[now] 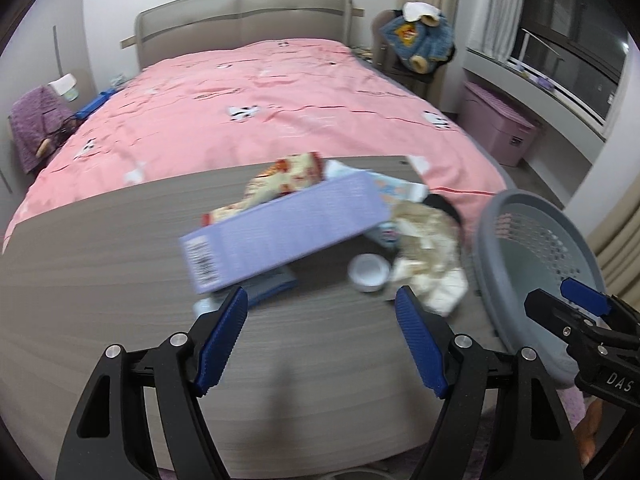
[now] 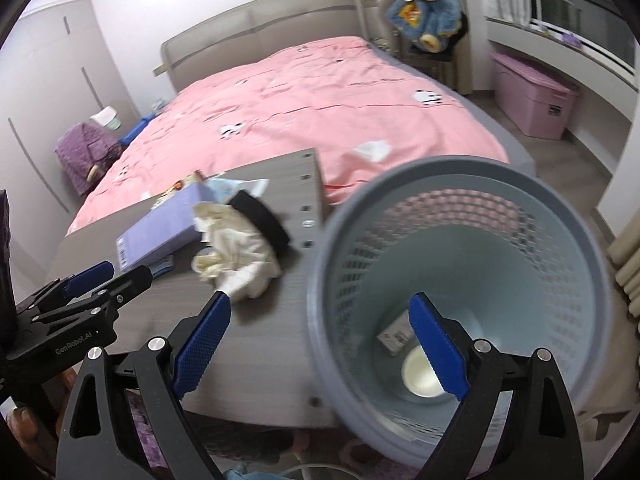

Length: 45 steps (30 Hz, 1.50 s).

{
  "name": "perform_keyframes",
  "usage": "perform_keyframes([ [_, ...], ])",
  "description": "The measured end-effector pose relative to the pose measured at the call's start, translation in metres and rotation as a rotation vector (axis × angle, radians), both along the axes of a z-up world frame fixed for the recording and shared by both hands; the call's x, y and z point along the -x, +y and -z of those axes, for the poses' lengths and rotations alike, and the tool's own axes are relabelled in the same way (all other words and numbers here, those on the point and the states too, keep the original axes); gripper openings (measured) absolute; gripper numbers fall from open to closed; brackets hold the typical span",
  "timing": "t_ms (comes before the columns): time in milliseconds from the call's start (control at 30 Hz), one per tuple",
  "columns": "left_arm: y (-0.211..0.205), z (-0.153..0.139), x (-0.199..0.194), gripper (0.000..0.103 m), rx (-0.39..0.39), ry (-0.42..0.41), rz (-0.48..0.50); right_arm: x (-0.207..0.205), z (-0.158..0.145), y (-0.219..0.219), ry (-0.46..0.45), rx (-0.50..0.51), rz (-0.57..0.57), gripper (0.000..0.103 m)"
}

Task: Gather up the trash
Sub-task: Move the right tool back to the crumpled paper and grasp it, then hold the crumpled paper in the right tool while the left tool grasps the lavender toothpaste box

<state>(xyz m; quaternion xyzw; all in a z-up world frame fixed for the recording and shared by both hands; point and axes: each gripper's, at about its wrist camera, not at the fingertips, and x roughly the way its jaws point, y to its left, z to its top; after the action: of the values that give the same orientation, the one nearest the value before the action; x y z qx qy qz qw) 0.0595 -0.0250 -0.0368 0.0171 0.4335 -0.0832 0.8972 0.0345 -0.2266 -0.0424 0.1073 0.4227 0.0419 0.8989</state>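
Left claw [image 1: 322, 300] spread wide, empty, hovering above surface [image 1: 100, 280] near purple box [image 1: 280, 232]. Right claw [image 2: 320, 304] wide too, gripping nothing, straddling wastebasket [image 2: 568, 216] rim.

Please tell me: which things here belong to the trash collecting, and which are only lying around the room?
For the job:
- purple box
- white cap
- crumpled paper
- snack wrapper
- grey basket
- left claw, right claw, both open

Just lying about:
- pink bed
- pink storage bin
- blue jacket
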Motion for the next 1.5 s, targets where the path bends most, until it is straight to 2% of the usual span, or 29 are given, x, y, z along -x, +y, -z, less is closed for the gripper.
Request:
perform_keyframes([
  [300,0.039,0.007,-0.008,0.073,0.005,0.002,-0.070,-0.028,0.008,0.042,0.037,0.016,-0.046,0.089],
  [600,0.059,0.010,-0.014,0.073,0.018,0.000,-0.092,-0.051,0.023,0.067,0.085,0.058,0.010,0.089],
  [667,0.062,0.011,-0.015,0.073,0.025,0.002,-0.098,-0.054,0.026,0.069,0.095,0.066,0.027,0.086],
  [733,0.065,0.012,-0.015,0.073,0.027,0.002,-0.103,-0.059,0.029,0.071,0.110,0.072,0.032,0.079],
  [900,0.072,0.016,-0.017,0.073,0.033,0.007,-0.111,-0.065,0.035,0.078,0.134,0.088,0.026,0.072],
  [967,0.074,0.016,-0.017,0.073,0.038,0.007,-0.114,-0.066,0.036,0.080,0.134,0.085,0.014,0.064],
  [1133,0.077,0.017,-0.016,0.073,0.043,0.008,-0.119,-0.063,0.034,0.084,0.121,0.096,-0.002,0.057],
  [1500,0.077,0.016,-0.015,0.073,0.050,0.012,-0.105,-0.043,0.019,0.087,0.079,0.053,-0.059,0.055],
])
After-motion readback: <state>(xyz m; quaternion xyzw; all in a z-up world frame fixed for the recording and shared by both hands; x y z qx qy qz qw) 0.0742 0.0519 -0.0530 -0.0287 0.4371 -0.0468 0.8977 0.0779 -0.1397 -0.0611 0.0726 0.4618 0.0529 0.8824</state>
